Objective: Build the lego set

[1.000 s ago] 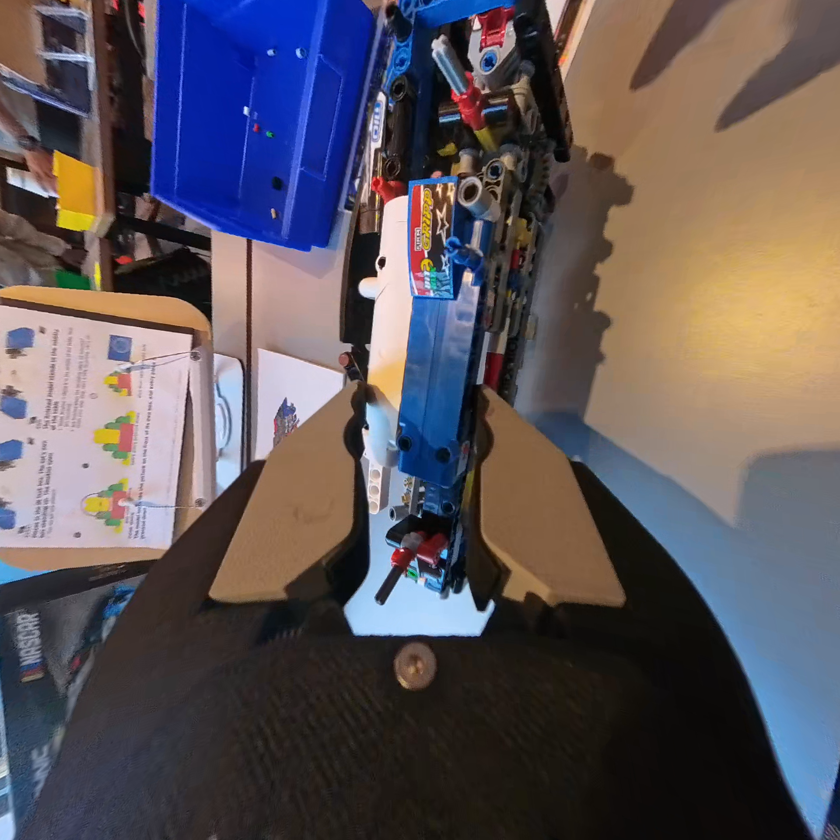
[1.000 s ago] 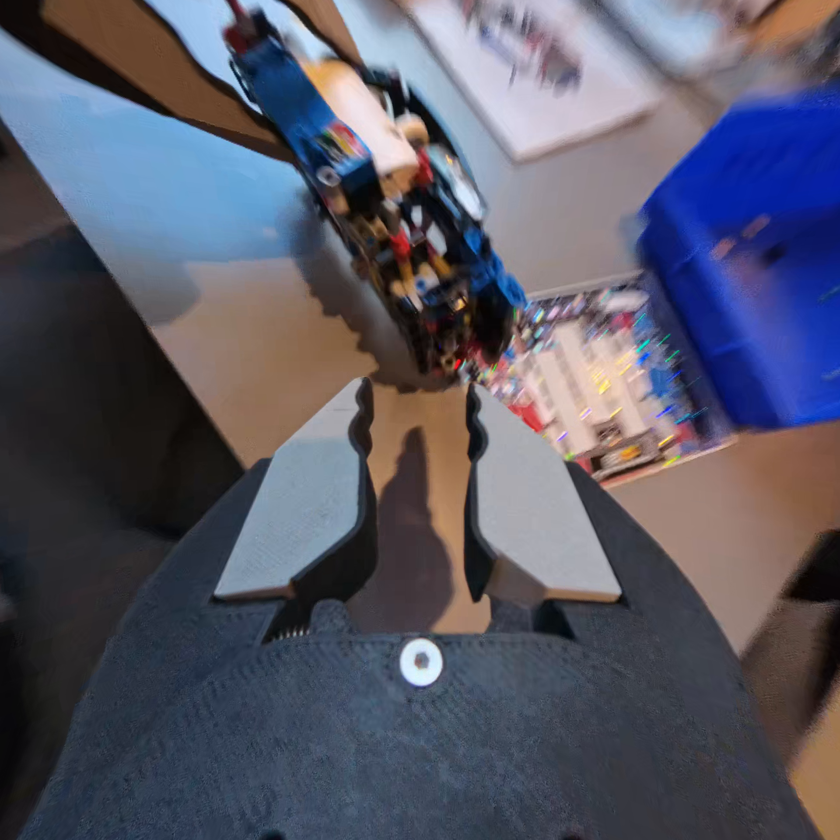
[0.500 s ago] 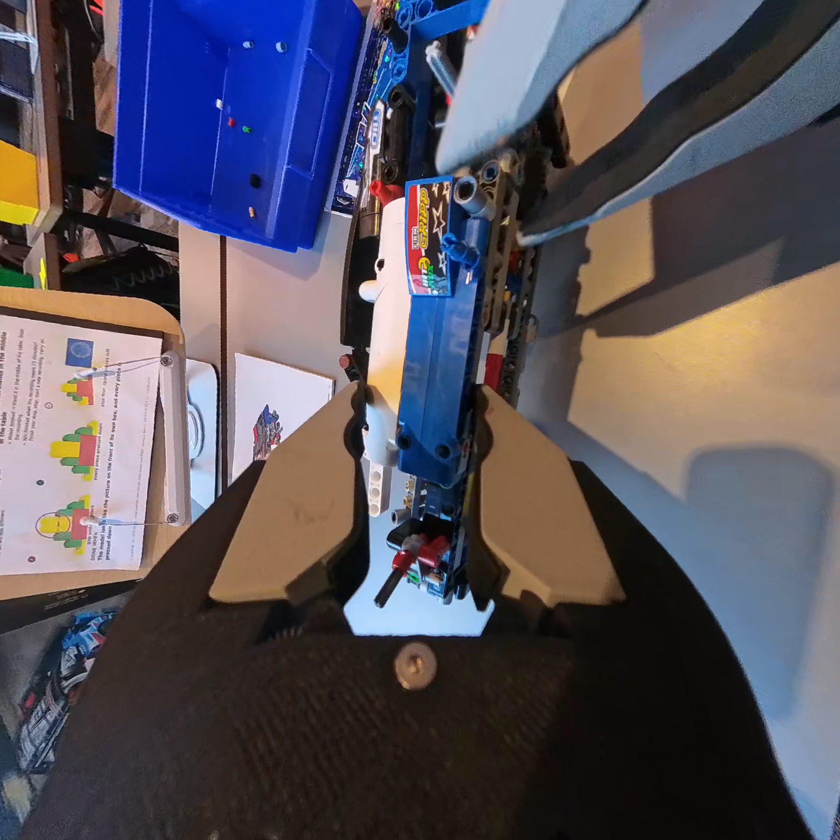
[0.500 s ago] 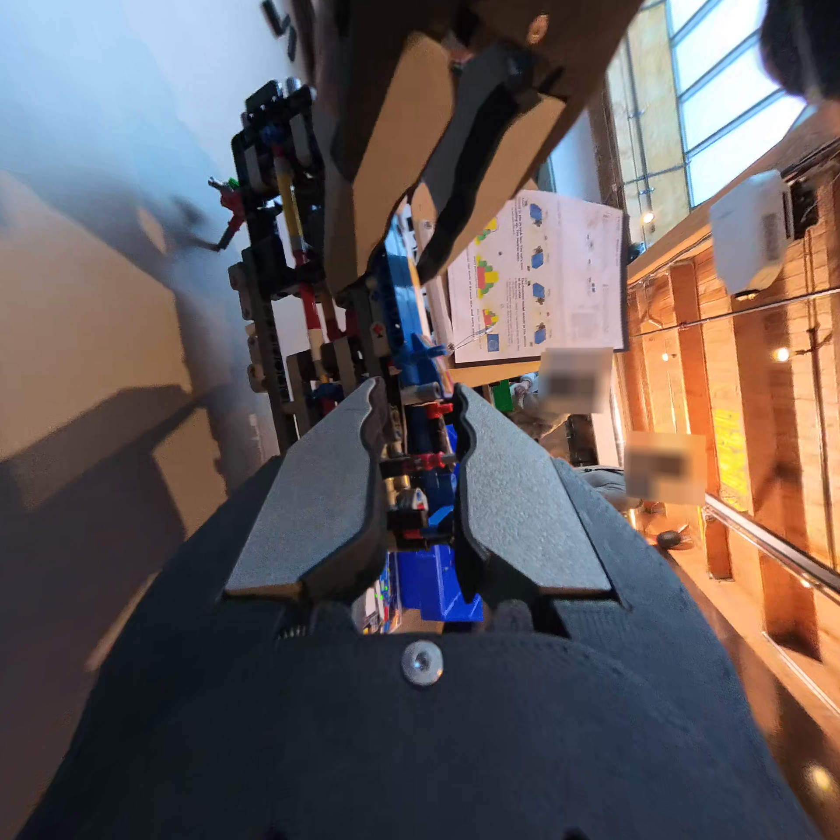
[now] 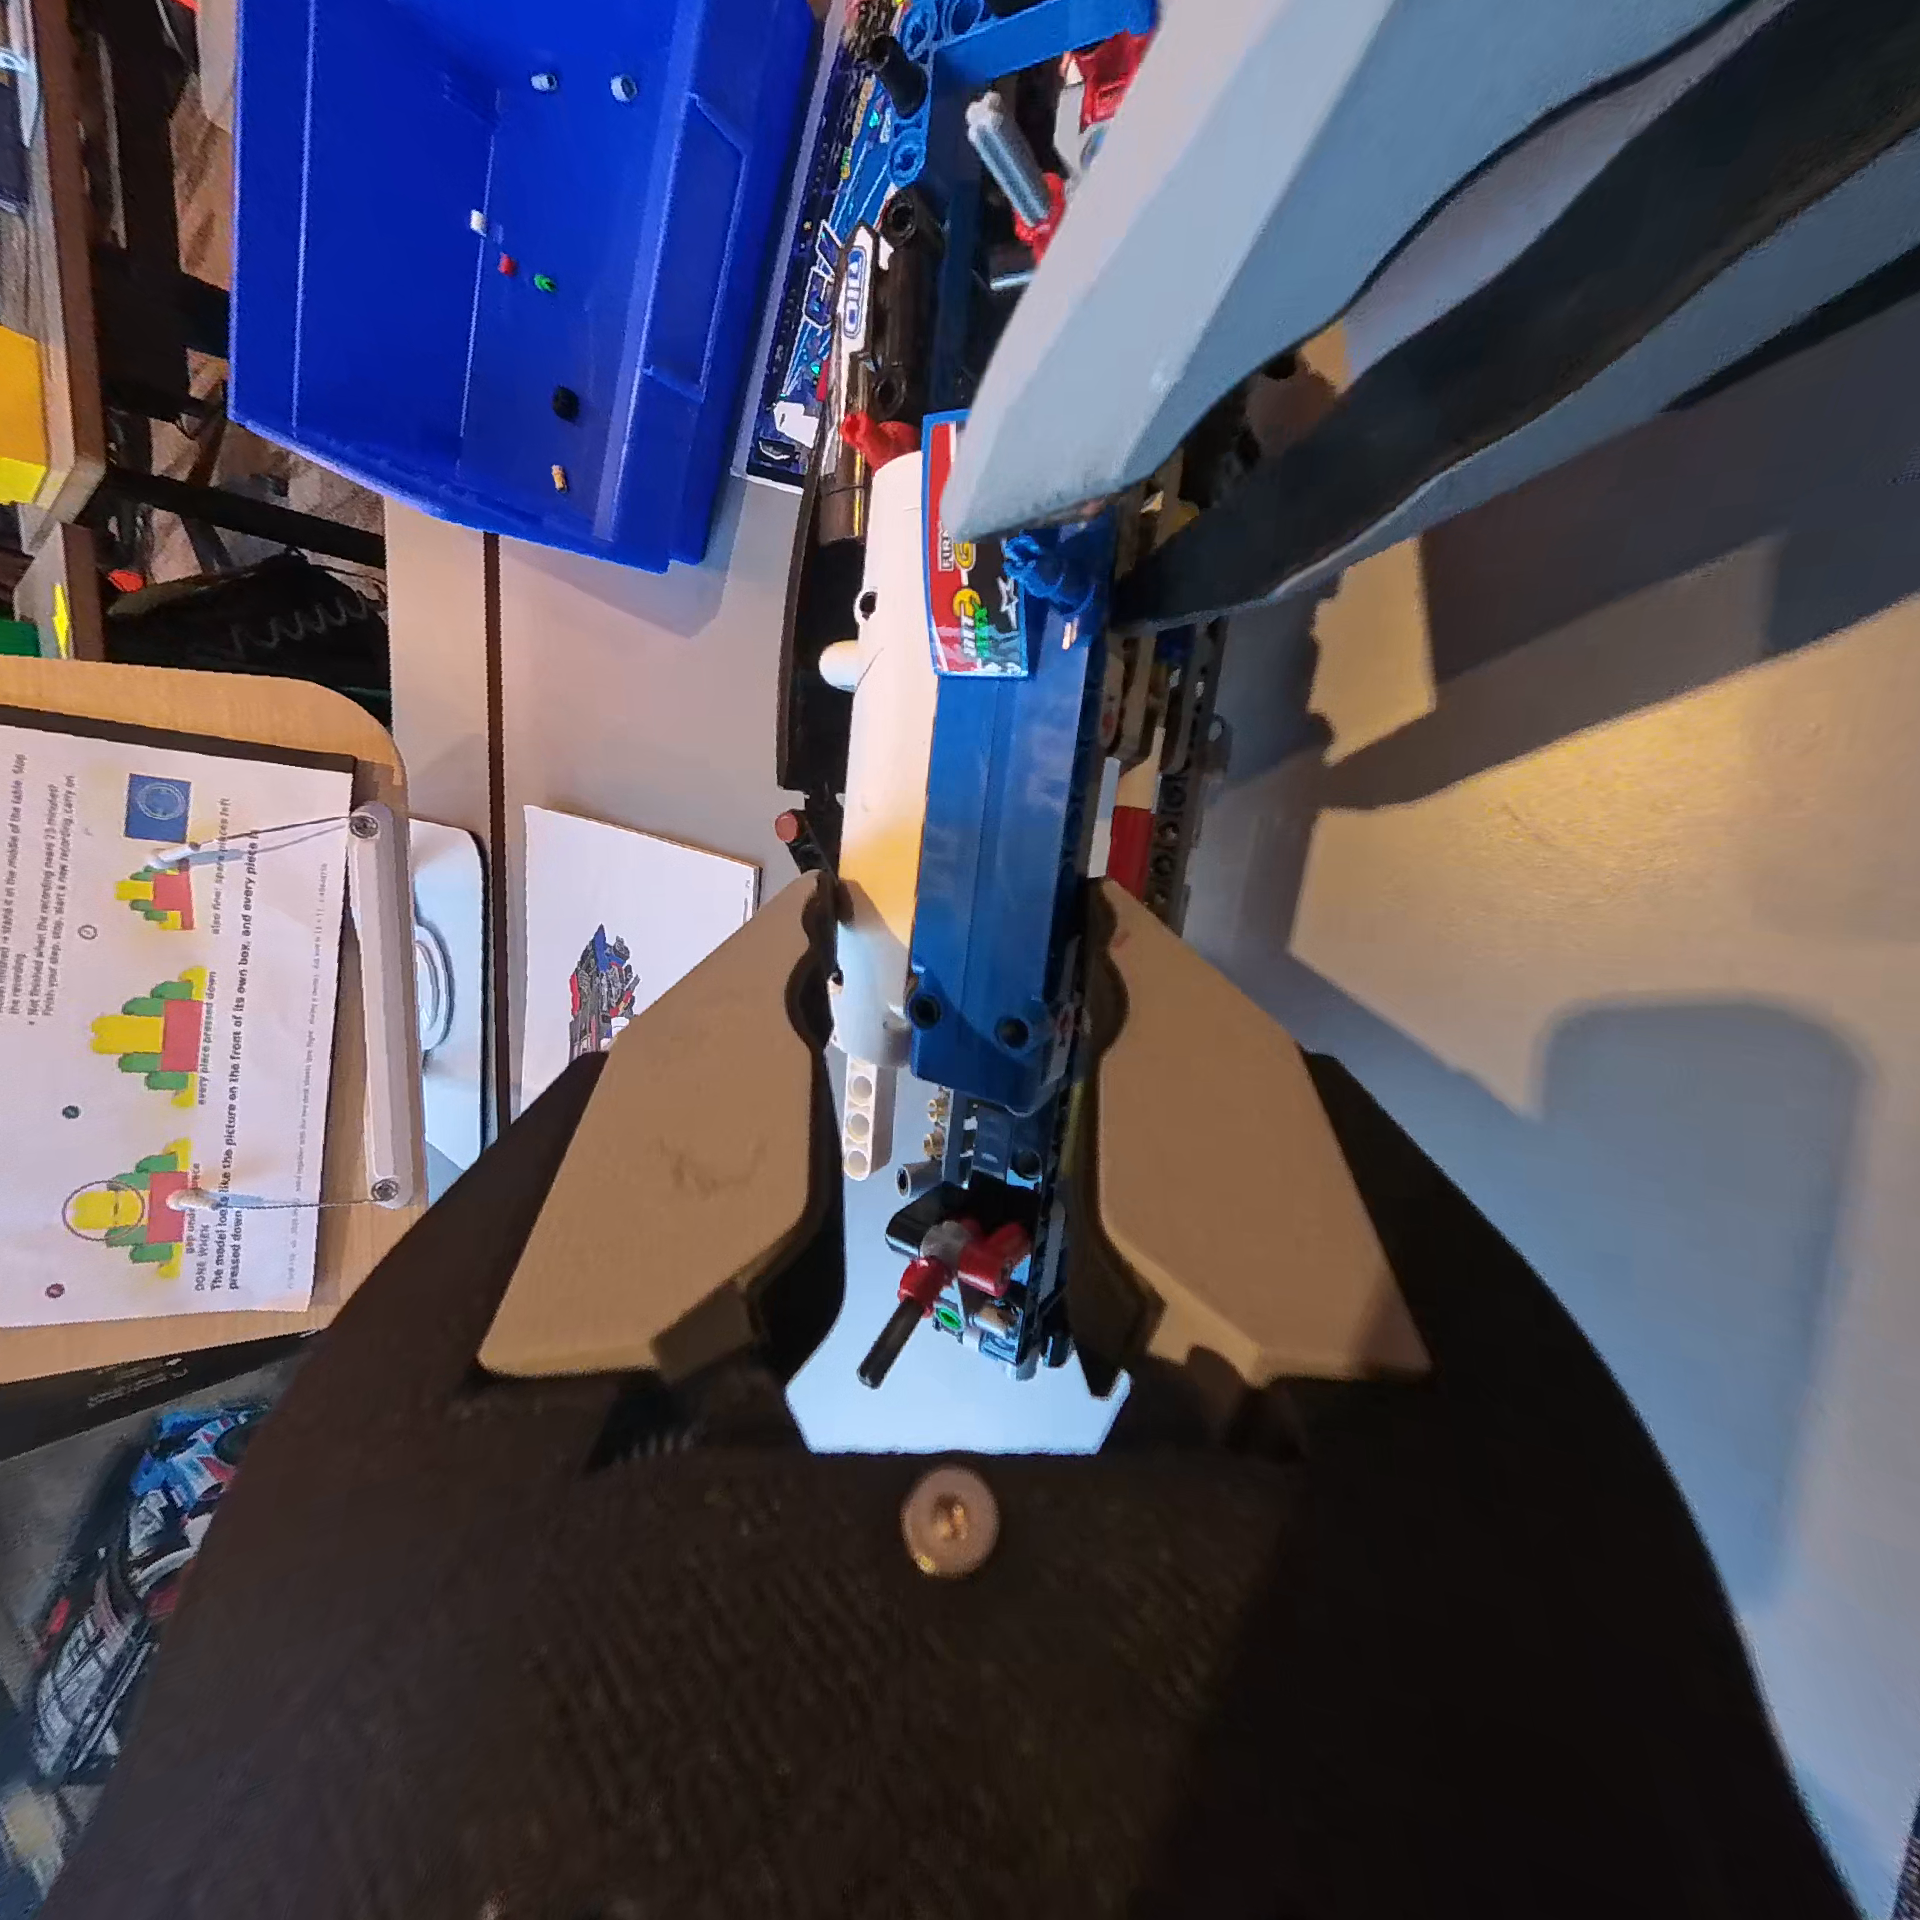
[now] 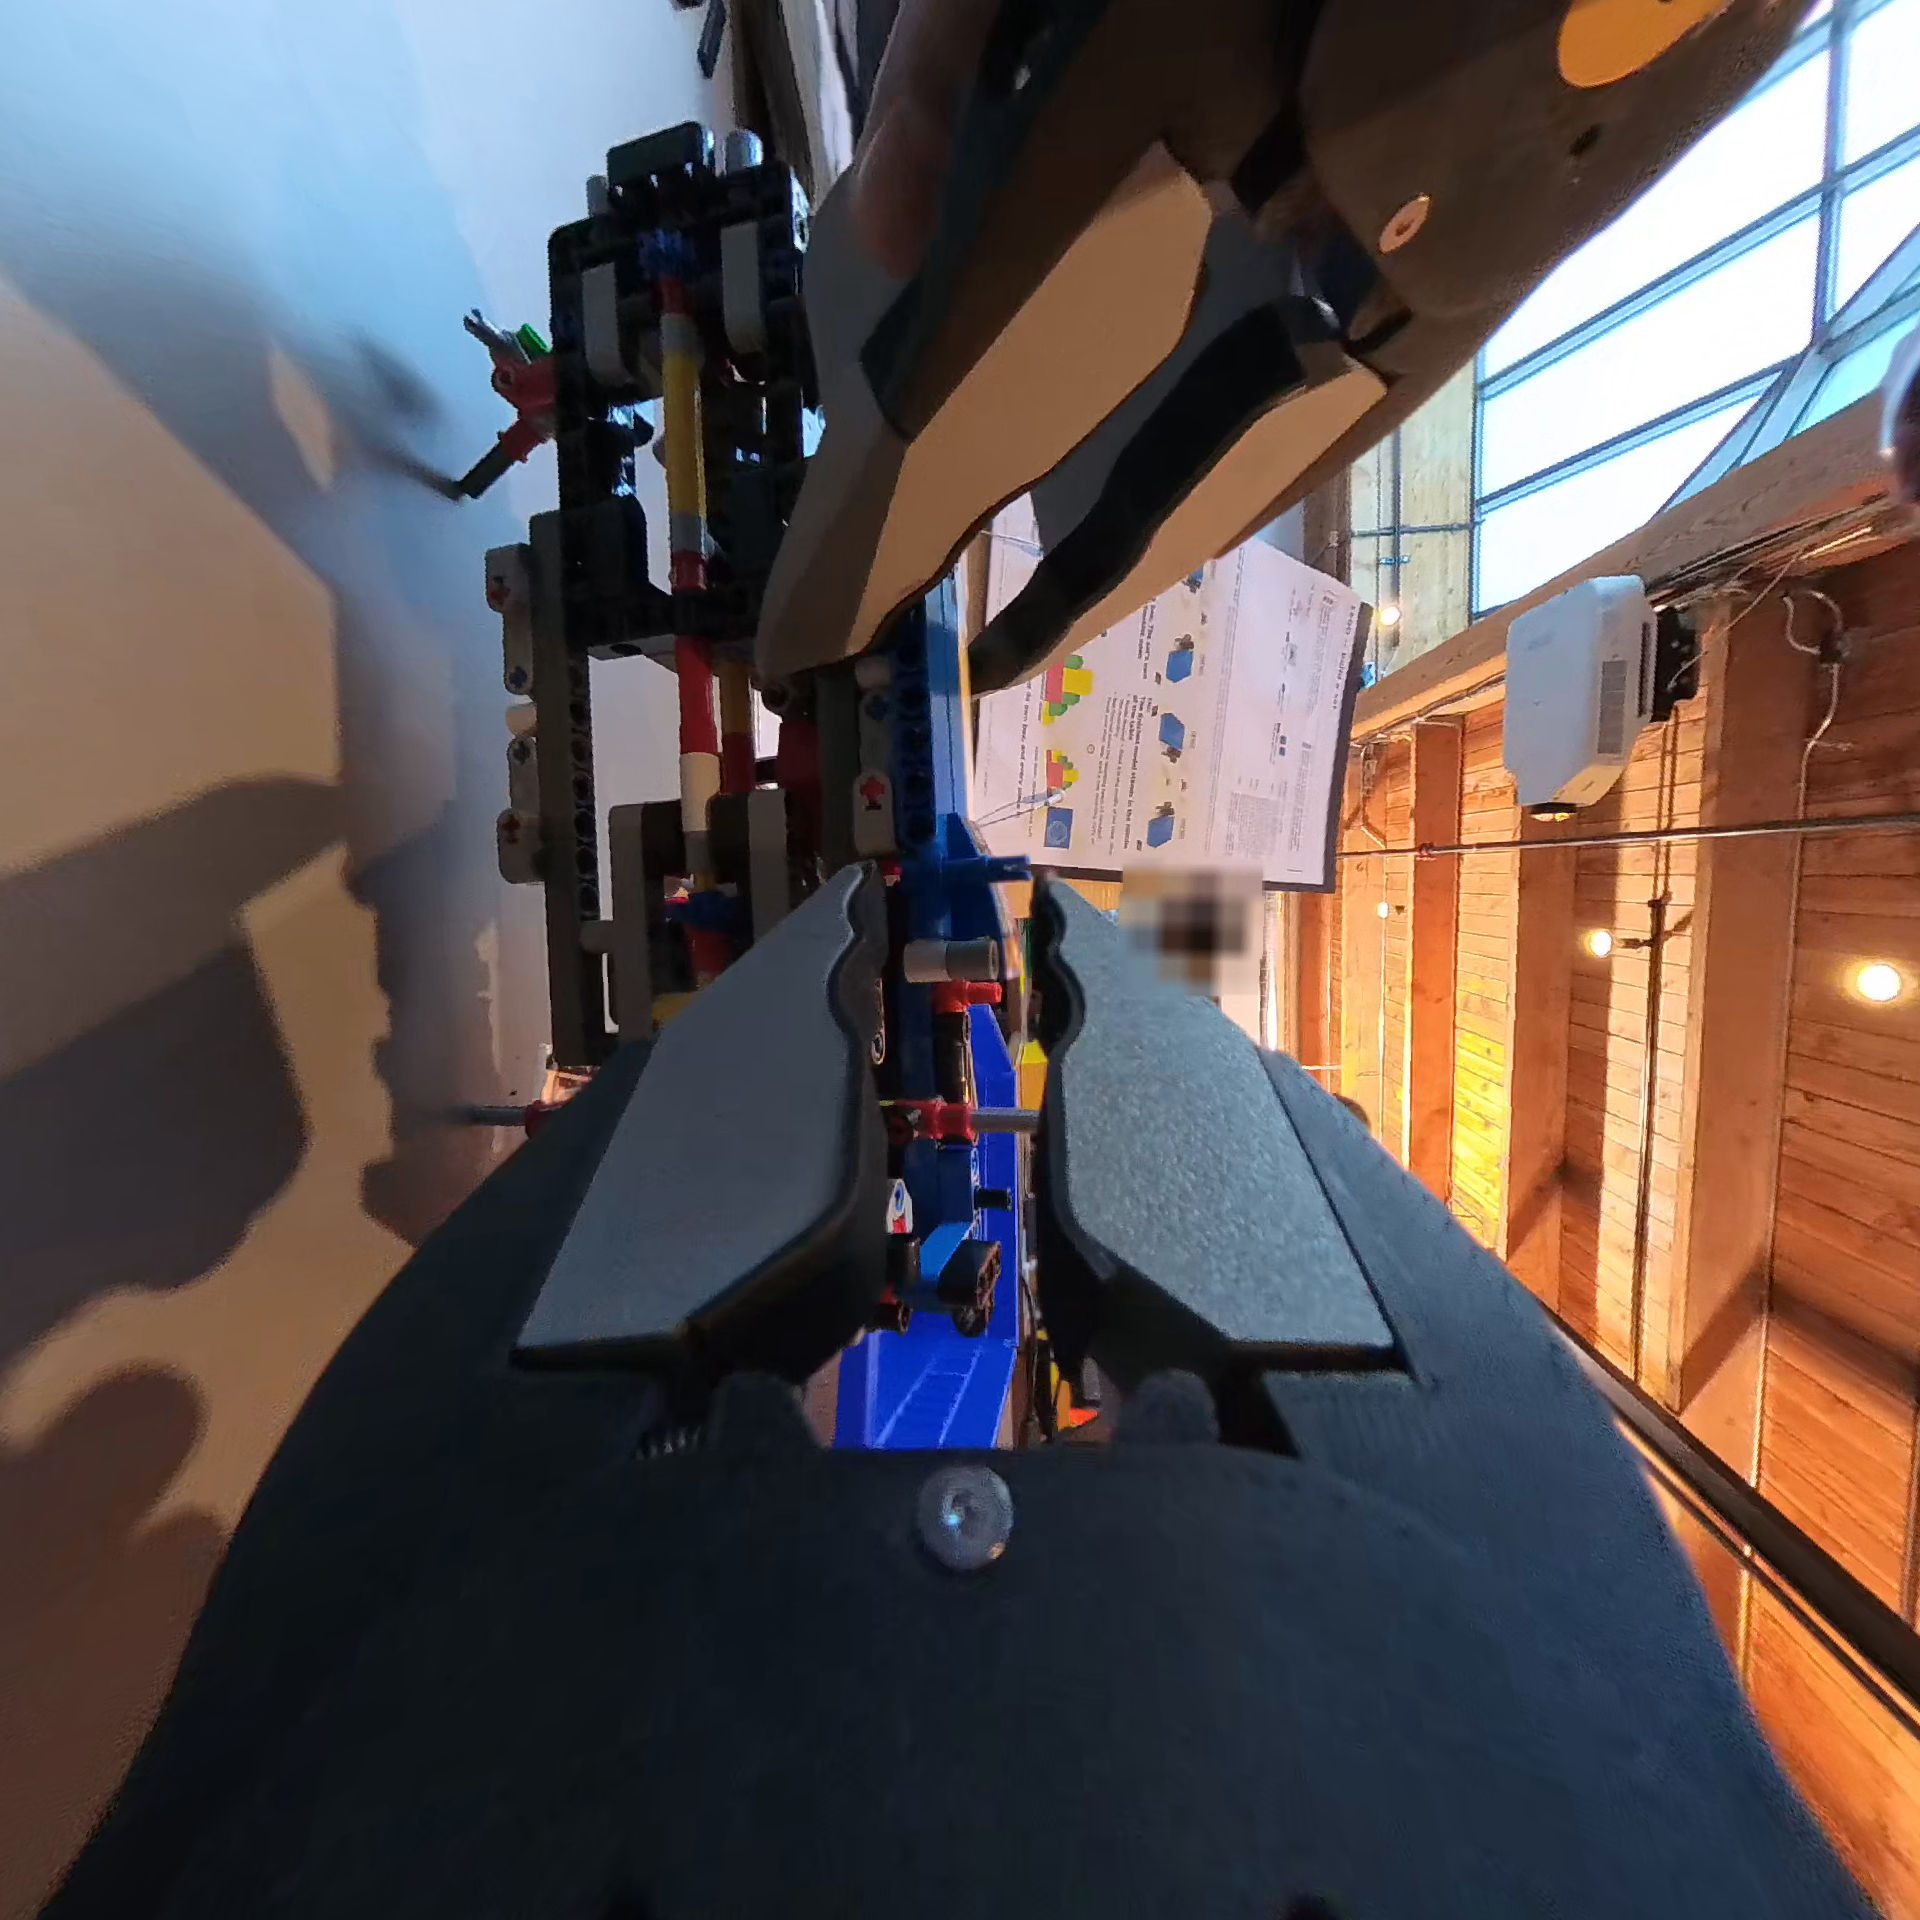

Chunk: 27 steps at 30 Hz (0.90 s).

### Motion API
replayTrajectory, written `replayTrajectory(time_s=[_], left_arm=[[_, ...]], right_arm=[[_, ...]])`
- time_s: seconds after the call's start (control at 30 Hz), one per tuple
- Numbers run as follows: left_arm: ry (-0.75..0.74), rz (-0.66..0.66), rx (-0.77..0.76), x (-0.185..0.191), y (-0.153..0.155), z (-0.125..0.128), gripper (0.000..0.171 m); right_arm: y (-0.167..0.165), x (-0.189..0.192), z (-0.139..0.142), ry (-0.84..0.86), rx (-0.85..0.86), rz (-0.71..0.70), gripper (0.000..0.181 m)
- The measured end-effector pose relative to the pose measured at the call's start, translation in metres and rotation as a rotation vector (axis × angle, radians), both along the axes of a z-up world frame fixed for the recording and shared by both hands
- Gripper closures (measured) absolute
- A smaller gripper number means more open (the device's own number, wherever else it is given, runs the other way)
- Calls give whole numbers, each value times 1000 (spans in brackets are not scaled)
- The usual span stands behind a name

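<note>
The lego model [image 5: 997, 831] is a long car chassis with a blue and white side panel, black beams and red and yellow axles. It is held on its side above the grey table [image 5: 1558, 935]. My left gripper [image 5: 961, 914], with tan fingers, is shut on the model's near end. My right gripper [image 6: 961, 904], with grey fingers, is shut on the blue beam at the other end of the model [image 6: 675, 623]. The right gripper also shows in the left wrist view [image 5: 1049, 561], covering the far end. The left gripper shows in the right wrist view [image 6: 883, 665].
A blue bin [image 5: 468, 260] with a few small pieces stands at the table's far left. A clipboard with a printed sheet [image 5: 166, 1018], a white booklet [image 5: 623, 935] and a dark lego box [image 5: 104, 1558] lie to the left. A wooden wall with a white device [image 6: 1579, 696] is behind. My right fingertips sit around 6 cm from my left ones.
My right gripper swung in from over the table, closed on the model's far end, and slid a little along it toward the left gripper. The left gripper kept its hold.
</note>
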<state>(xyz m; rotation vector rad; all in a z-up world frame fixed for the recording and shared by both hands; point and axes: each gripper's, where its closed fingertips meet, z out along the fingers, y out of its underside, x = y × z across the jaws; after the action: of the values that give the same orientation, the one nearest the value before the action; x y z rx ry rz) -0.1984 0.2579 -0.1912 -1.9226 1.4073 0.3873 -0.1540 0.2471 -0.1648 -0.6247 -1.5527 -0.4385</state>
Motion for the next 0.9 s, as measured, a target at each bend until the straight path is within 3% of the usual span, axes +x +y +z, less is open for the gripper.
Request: replayTrajectory(time_s=[0.9], left_arm=[[4, 5, -12, 0, 0, -1, 128]], right_arm=[[0, -3, 1, -125, 180, 35, 159]])
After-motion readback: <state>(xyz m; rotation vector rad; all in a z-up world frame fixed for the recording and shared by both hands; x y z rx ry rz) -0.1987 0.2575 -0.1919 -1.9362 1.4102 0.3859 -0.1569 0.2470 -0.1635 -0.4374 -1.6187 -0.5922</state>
